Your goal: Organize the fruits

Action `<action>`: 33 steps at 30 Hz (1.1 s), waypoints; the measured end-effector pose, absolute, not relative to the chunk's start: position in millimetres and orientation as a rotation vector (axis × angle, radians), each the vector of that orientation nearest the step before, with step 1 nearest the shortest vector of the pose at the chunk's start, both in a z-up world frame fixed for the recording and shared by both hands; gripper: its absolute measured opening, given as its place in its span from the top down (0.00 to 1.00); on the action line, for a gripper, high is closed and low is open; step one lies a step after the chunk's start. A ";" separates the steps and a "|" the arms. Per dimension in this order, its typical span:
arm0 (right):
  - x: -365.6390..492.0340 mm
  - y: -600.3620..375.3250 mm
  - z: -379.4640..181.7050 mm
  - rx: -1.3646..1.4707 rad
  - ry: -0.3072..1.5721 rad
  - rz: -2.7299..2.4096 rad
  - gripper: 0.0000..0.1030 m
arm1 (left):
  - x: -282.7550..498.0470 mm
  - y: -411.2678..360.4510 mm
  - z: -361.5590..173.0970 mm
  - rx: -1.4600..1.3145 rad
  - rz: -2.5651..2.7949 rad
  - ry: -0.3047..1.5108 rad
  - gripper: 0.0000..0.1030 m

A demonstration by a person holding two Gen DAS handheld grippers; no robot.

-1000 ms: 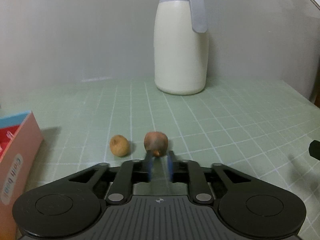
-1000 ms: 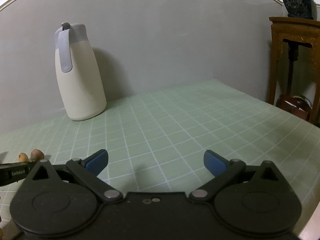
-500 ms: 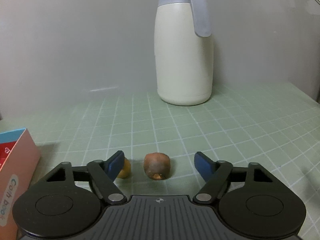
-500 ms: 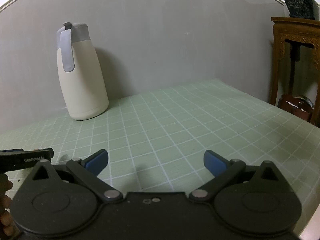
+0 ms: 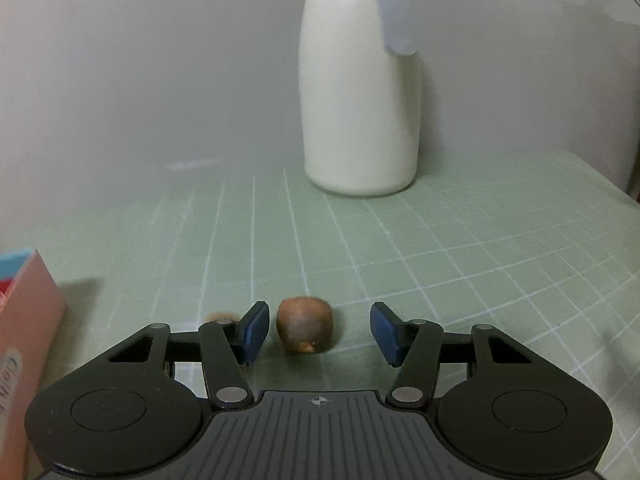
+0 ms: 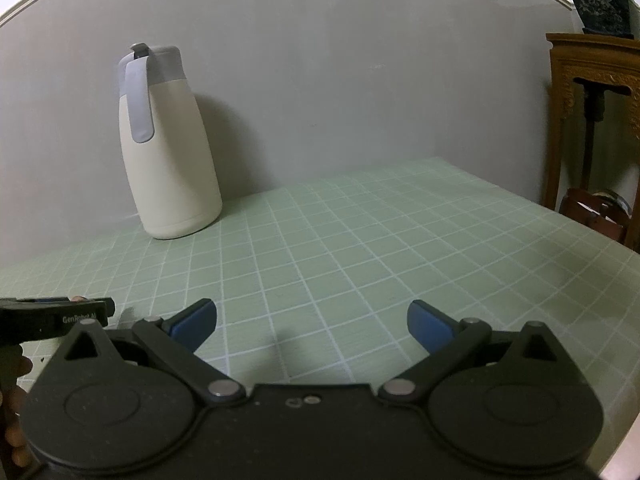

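In the left wrist view a small brown fruit (image 5: 305, 330) lies on the green checked table (image 5: 440, 248), between the open blue fingers of my left gripper (image 5: 318, 332) and nearer the left one. A second, paler fruit (image 5: 219, 316) lies just left of it, mostly hidden behind the left finger. In the right wrist view my right gripper (image 6: 312, 326) is open and empty above the table (image 6: 360, 248). The left gripper's black body (image 6: 56, 318) shows at the far left edge.
A tall cream jug with a grey lid and handle (image 5: 360, 120) stands at the back by the wall; it also shows in the right wrist view (image 6: 170, 148). A pink box (image 5: 24, 320) stands at the left. A wooden stand (image 6: 596, 128) is beyond the table's right edge.
My left gripper let go of the brown fruit and opened wide. It has since moved forward and lower, so the fruit sits between its fingers. The right gripper barely moved.
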State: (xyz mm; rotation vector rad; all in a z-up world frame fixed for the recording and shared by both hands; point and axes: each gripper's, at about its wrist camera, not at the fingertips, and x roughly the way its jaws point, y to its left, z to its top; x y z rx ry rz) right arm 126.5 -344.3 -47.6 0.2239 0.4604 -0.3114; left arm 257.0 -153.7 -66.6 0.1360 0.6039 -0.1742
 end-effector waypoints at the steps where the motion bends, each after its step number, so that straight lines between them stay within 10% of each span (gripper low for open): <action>1: 126.4 -344.5 -47.4 0.225 0.459 -0.312 0.01 | 260.8 -153.9 -69.7 0.128 -0.178 0.614 0.54; 5: 126.6 -343.6 -47.7 0.228 0.461 -0.308 0.01 | 263.9 -153.6 -70.7 0.112 -0.181 0.617 0.70; 33: 129.2 -280.4 -34.1 0.171 0.440 -0.151 0.01 | 178.6 -21.5 -10.2 0.065 0.119 0.454 0.70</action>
